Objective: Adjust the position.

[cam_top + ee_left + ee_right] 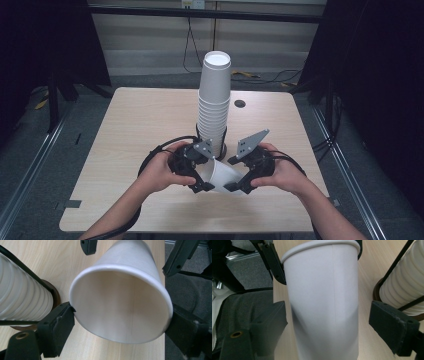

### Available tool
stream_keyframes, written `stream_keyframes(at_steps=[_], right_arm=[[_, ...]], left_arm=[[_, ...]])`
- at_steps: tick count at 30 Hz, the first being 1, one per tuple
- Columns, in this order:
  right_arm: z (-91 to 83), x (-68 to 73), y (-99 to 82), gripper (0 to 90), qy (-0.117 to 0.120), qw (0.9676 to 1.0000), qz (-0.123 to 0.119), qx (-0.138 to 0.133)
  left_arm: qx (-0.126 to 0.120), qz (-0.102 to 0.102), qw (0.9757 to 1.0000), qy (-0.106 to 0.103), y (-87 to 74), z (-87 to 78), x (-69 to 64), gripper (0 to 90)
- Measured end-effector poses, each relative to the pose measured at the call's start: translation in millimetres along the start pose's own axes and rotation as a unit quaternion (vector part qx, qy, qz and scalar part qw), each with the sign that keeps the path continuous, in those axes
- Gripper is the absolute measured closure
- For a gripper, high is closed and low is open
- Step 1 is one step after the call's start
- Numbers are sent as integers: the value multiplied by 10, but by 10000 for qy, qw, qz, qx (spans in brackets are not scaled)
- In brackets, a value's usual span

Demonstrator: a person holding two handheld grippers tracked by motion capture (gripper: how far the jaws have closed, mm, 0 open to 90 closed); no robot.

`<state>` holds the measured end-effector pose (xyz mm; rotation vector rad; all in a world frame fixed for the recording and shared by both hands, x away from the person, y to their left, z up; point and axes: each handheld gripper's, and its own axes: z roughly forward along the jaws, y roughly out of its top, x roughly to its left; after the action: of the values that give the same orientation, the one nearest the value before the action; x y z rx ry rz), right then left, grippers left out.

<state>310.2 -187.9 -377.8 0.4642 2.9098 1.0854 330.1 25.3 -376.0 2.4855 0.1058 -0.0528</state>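
A single white paper cup (222,175) lies tilted on its side between my two grippers, just above the table's near middle. My left gripper (207,176) holds it by the mouth. In the left gripper view the open cup (120,302) faces the camera, and both jaws of the left gripper (120,321) touch its rim. My right gripper (235,179) comes at the cup's base from the other side. In the right gripper view the cup's wall (322,302) runs between the jaws of the right gripper (328,320). One jaw is against it and the other stands a little clear.
A tall stack of white paper cups (215,105) stands in a dark wire holder (224,149) right behind the grippers, and is seen close by as a stack (22,297) and a stack (404,290). The wooden table (140,120) has a small dark hole (240,103) at the back.
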Motion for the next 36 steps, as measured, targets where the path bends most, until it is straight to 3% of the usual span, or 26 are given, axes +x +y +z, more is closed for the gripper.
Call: stream_keyframes(at_steps=[17,36], right_arm=[[80,27,90,146,151,9993,-176,280],[131,43,145,148,224,9981,-155,552]], left_arm=[[99,80,9999,-12,33,46,-36,135],[138,103,9998,-52,32,68,-51,134]])
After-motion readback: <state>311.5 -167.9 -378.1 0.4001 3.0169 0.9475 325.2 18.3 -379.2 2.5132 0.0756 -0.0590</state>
